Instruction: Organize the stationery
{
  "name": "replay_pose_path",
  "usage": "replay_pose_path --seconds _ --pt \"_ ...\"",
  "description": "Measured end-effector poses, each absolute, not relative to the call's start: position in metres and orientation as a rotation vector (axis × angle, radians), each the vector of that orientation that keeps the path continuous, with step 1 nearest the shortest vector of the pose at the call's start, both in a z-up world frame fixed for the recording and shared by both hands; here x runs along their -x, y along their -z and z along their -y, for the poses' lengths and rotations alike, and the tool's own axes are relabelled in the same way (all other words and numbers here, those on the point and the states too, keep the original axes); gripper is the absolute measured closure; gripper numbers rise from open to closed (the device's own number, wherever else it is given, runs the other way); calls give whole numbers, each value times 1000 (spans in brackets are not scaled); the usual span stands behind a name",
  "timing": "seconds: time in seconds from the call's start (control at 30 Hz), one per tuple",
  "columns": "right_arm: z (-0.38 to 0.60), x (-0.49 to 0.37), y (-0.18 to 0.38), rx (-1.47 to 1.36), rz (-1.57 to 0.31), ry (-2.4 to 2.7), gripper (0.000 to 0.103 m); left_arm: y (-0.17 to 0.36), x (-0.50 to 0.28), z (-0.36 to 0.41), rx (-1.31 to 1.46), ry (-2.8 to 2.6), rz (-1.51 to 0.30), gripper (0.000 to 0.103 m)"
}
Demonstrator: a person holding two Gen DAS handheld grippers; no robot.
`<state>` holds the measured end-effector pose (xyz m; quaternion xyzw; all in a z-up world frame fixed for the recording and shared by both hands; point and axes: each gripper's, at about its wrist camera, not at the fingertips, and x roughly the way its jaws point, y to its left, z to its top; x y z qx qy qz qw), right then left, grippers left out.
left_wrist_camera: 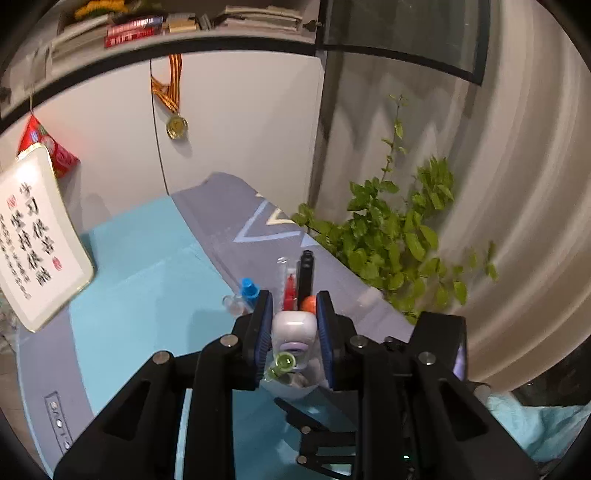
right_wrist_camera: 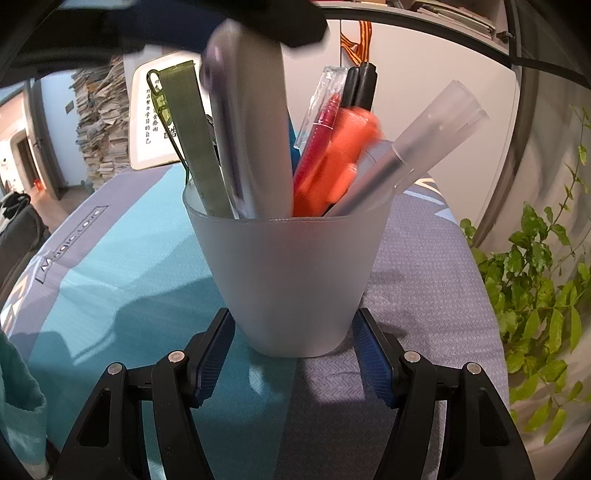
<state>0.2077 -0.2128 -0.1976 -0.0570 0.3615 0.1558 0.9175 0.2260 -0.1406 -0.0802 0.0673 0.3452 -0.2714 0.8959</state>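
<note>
My right gripper [right_wrist_camera: 292, 321] is shut on the base of a frosted pen cup [right_wrist_camera: 291, 277] standing on the desk mat. The cup holds a green ruler [right_wrist_camera: 192, 140], a red pen [right_wrist_camera: 317, 144], an orange highlighter [right_wrist_camera: 340, 162], black pens [right_wrist_camera: 360, 88] and a frosted pen [right_wrist_camera: 417, 147]. My left gripper [left_wrist_camera: 294, 299] is shut on a white and lilac flat gadget [left_wrist_camera: 294, 325], held just above the cup. The right wrist view shows that gadget [right_wrist_camera: 251, 129] tilted, with its lower end inside the cup's rim. The black pen [left_wrist_camera: 306, 273] and the red pen [left_wrist_camera: 290, 288] poke up beyond the left fingers.
A teal and grey desk mat [right_wrist_camera: 122, 258] covers the desk. A leafy plant [left_wrist_camera: 391, 236] stands at the right edge. A framed calligraphy plaque [left_wrist_camera: 37, 236] leans at the left. A medal [left_wrist_camera: 176, 127] hangs on the white cabinet, under a shelf of books [left_wrist_camera: 133, 29].
</note>
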Motion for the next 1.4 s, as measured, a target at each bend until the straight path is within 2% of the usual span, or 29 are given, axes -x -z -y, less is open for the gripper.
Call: replay_pose_path --seconds 0.23,0.3,0.37,0.57,0.9,1.4 --pt "212 -207 197 116 -743 -321 35 74 -228 132 -73 601 -730 81" --pt "212 -207 197 115 -743 -321 35 66 -224 125 -59 595 -704 76" --pt "212 -207 197 116 -744 -320 35 59 -219 115 -48 575 -668 68" --pt "211 -206 197 120 -745 -318 35 59 -210 85 9 525 -662 67" --pt "206 -203 194 130 -738 -307 35 94 -188 44 46 442 -716 67" --pt "199 -199 180 161 -716 -253 35 111 -170 44 -71 380 -659 61"
